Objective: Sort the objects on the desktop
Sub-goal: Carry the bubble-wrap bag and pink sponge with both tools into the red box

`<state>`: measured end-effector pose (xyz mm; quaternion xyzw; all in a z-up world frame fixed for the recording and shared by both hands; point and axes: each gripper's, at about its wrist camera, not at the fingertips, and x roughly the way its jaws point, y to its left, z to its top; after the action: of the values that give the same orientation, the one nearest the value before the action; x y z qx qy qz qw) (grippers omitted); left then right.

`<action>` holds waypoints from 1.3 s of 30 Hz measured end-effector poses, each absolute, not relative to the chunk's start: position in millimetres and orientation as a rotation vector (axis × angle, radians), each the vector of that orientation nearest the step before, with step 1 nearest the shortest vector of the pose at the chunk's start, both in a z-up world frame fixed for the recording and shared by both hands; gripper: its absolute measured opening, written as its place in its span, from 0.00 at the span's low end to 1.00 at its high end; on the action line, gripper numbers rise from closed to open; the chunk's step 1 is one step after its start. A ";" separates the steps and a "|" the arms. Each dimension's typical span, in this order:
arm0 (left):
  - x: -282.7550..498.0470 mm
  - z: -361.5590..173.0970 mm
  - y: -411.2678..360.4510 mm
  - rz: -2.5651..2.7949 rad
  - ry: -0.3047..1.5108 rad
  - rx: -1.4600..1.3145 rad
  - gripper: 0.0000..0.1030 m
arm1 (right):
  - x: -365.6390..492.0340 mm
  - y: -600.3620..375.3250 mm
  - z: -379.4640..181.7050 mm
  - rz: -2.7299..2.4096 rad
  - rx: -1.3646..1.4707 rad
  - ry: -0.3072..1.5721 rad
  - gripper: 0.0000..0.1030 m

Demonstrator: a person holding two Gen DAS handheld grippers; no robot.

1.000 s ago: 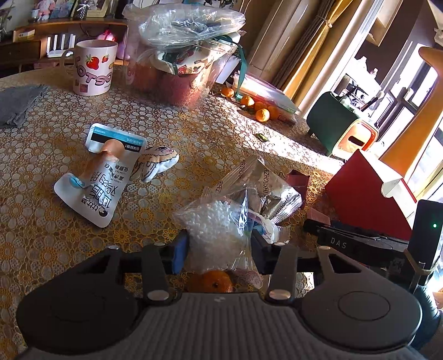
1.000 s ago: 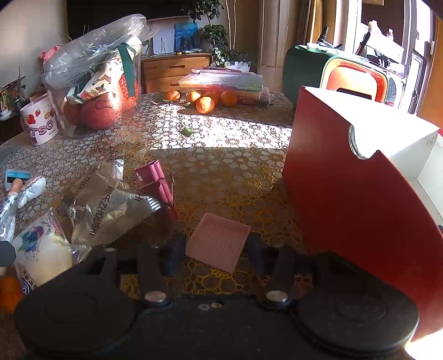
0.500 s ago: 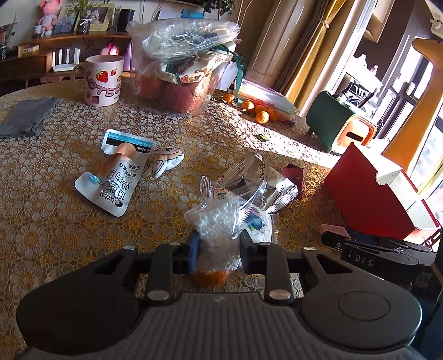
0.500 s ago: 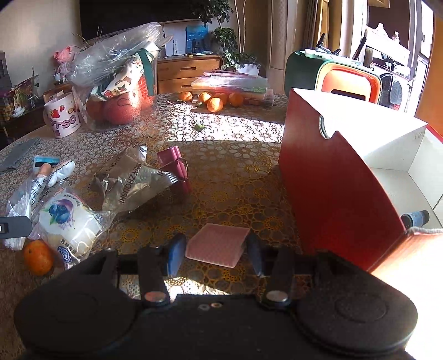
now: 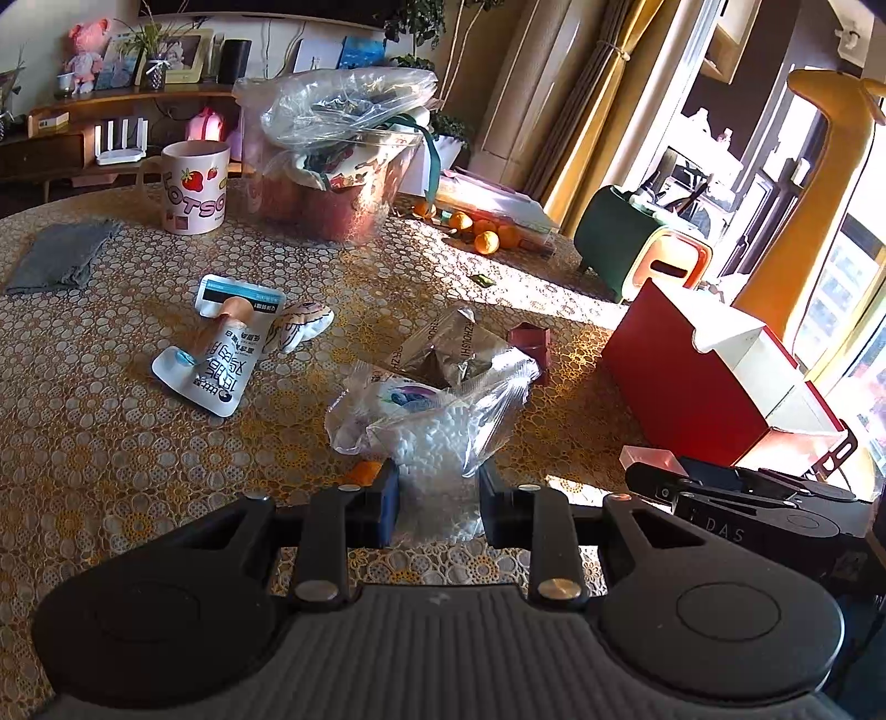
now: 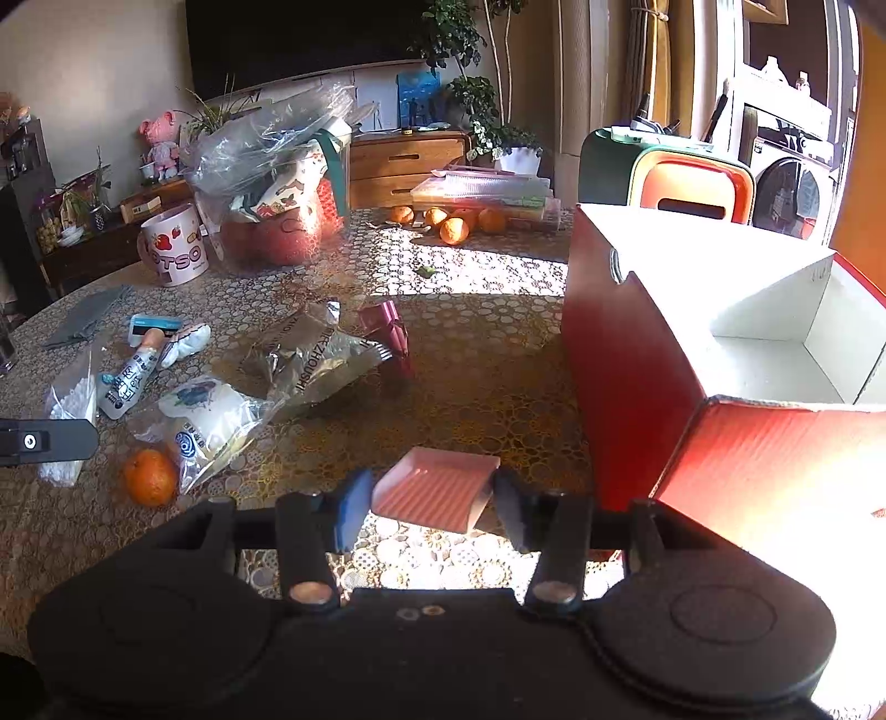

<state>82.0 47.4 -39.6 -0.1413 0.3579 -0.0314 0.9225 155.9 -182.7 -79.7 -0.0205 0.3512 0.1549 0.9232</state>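
Left tool (image 5: 434, 501) gripping bead bag (image 5: 443, 443); right tool (image 6: 429, 507) gripping pink pad (image 6: 434, 490)

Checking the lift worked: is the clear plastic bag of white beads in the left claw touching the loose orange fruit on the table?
Apart. The right wrist view shows the bag of beads hanging left of the orange, with bare tablecloth between them.

A lived-in home living room: a dark television (image 6: 310, 39) hangs over a wooden sideboard (image 6: 407, 160) crowded with a framed photo (image 5: 180, 55), a pink plush toy (image 5: 86, 52) and potted plants (image 6: 476, 105). Yellow curtains (image 5: 587, 94) frame a sunlit window. The lace-patterned tablecloth (image 5: 99, 432) carries a strawberry mug (image 5: 194, 188) and loose tangerines (image 6: 454, 221) (ordinary household clutter).
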 end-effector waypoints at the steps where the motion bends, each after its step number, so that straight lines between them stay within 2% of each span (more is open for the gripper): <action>1: 80.4 -37.8 44.1 -0.070 0.734 -0.287 0.27 | 152.6 -184.0 -76.4 0.325 -0.040 0.716 0.46; 18: 69.0 -10.6 -4.0 -0.154 0.699 -0.233 0.27 | 112.1 -220.0 -20.1 0.387 0.031 0.607 0.46; 39: 89.9 22.1 -92.3 -0.276 0.654 -0.105 0.27 | 123.2 -290.7 23.5 0.335 0.058 0.506 0.46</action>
<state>89.9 -92.3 22.1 -0.0512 0.3200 -0.1351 0.9364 123.2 -290.7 23.5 0.0284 0.2489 0.1650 0.9540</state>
